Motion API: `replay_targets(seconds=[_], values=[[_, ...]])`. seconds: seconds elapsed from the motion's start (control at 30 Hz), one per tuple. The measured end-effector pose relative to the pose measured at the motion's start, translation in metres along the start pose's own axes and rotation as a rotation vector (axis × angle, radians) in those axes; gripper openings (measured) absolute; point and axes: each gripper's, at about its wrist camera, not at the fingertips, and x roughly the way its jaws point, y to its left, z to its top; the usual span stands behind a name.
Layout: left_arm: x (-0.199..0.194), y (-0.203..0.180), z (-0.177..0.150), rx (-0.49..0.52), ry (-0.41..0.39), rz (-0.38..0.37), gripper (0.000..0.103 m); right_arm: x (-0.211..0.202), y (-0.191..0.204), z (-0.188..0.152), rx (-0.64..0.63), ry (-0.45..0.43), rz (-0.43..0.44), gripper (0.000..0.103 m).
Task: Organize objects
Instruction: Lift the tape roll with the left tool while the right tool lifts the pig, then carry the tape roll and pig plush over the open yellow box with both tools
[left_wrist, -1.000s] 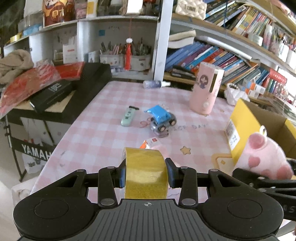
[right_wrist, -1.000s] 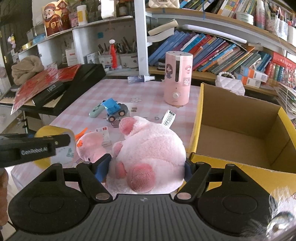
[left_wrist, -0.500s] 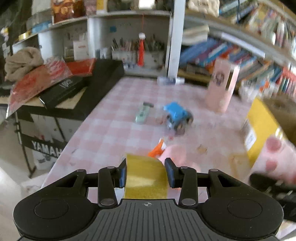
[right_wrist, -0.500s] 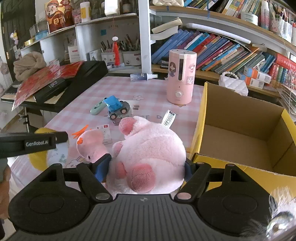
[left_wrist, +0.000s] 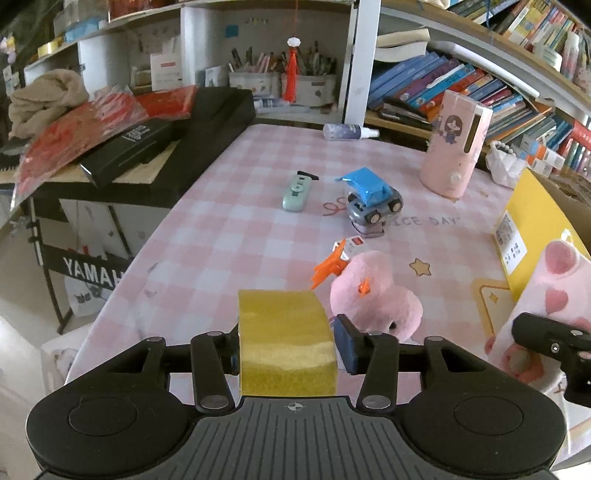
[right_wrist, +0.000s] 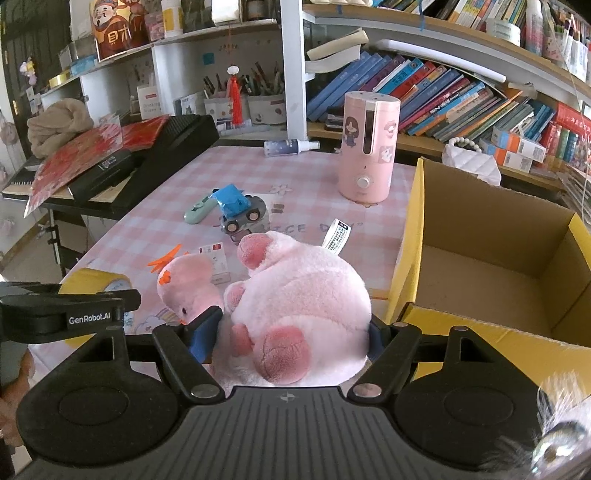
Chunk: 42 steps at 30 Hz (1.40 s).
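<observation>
**Cardboard box stands open with a bare floor**

The yellow cardboard box (right_wrist: 495, 266) sits at the table's right edge, nothing visible inside. Just beside it, the right gripper (right_wrist: 291, 325) clamps its widely spread jaws on the pink plush toy (right_wrist: 295, 295). The left gripper (left_wrist: 286, 343) pinches a yellow tape roll (left_wrist: 284, 339) above the pink checked tablecloth (left_wrist: 229, 236).

Two near wrist views, shared table (left_wrist: 236, 236)

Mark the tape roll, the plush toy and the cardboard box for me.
tape roll (left_wrist: 286, 343), left wrist view, on its yellow outer band.
plush toy (right_wrist: 306, 295), right wrist view, on its pink body.
cardboard box (right_wrist: 410, 236), right wrist view, on its yellow outer wall.
</observation>
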Motion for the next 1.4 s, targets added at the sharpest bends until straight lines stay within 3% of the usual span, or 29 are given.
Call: replay_targets(seconds=[0.33, 0.57, 0.87, 1.4], values=[[-0.021, 0.011, 0.007, -0.022, -0.076, -0.015, 0.038, 0.007, 0.012, 0.000, -0.002, 0.012, 0.015, 0.074], [-0.043, 0.008, 0.011, 0.002, -0.118, -0.069, 0.038, 0.002, 0.020, -0.001, -0.001, 0.010, 0.019, 0.074], [-0.075, -0.007, -0.002, 0.086, -0.127, -0.228, 0.038, -0.030, 0.021, -0.013, 0.049, -0.033, -0.025, 0.074], [-0.101, -0.051, -0.047, 0.294, -0.056, -0.443, 0.038, -0.095, -0.007, -0.083, 0.244, -0.012, -0.233, 0.074]])
